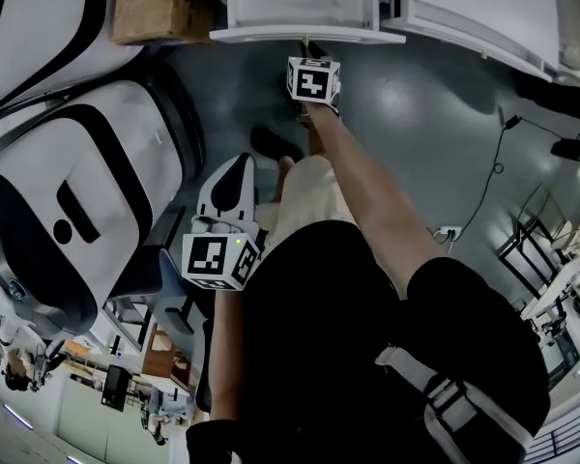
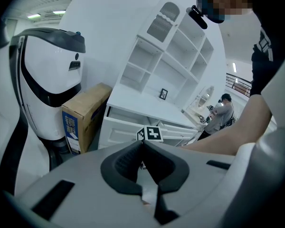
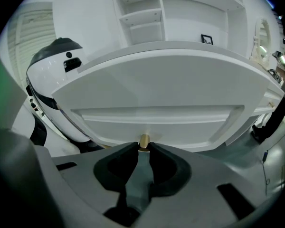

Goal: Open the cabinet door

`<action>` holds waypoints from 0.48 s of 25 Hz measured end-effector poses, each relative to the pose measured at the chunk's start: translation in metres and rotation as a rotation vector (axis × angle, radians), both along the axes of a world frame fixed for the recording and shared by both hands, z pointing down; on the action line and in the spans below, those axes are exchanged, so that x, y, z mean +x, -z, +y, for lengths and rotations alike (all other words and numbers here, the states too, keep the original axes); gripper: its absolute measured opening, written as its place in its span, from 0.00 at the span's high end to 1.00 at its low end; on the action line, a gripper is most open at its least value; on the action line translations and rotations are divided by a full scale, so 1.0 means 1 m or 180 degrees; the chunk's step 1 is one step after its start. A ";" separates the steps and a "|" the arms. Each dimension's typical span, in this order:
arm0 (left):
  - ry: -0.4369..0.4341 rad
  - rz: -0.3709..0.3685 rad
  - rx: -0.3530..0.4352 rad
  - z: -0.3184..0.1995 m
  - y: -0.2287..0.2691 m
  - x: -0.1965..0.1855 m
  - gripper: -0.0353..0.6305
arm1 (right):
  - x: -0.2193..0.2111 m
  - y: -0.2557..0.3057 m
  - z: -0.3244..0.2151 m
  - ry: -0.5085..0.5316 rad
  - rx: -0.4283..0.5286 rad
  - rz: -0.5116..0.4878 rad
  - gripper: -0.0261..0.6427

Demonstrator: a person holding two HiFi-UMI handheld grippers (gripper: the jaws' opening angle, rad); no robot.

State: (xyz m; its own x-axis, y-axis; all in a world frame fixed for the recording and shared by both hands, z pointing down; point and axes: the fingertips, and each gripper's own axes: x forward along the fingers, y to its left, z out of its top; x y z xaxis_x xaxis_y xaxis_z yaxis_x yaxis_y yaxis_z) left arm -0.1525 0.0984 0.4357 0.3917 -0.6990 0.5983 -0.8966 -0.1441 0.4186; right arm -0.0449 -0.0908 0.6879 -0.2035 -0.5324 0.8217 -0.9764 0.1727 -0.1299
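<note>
Grey floor [image 1: 416,95] underfoot. L tool [image 2: 142,144] closed, empty, well back. R tool [image 3: 143,148] clamped on brass knob [image 3: 144,140] of white cabinet door [image 3: 156,118], low under shelves [image 2: 175,51]. Door face twd R tool, long axis horiz. Cardboard box [image 2: 83,115] beside cabinet.

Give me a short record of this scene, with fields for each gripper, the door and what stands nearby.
right gripper: jaws closed on the brass knob
knob place: near the middle of one edge of the white cabinet door
left gripper: jaws together, nothing between them, held back from the cabinet
beside the cabinet: cardboard box
door state: not clear whether it is open yet
</note>
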 end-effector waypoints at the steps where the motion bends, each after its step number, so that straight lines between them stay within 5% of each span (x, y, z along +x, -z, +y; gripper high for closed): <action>1: -0.0013 0.0002 0.0006 0.001 0.001 0.001 0.91 | 0.000 -0.001 0.004 0.0005 -0.0005 -0.0017 0.82; 12: -0.0117 0.0004 0.0047 0.023 0.002 0.001 0.91 | 0.002 -0.004 0.047 -0.0018 -0.0021 -0.0076 0.82</action>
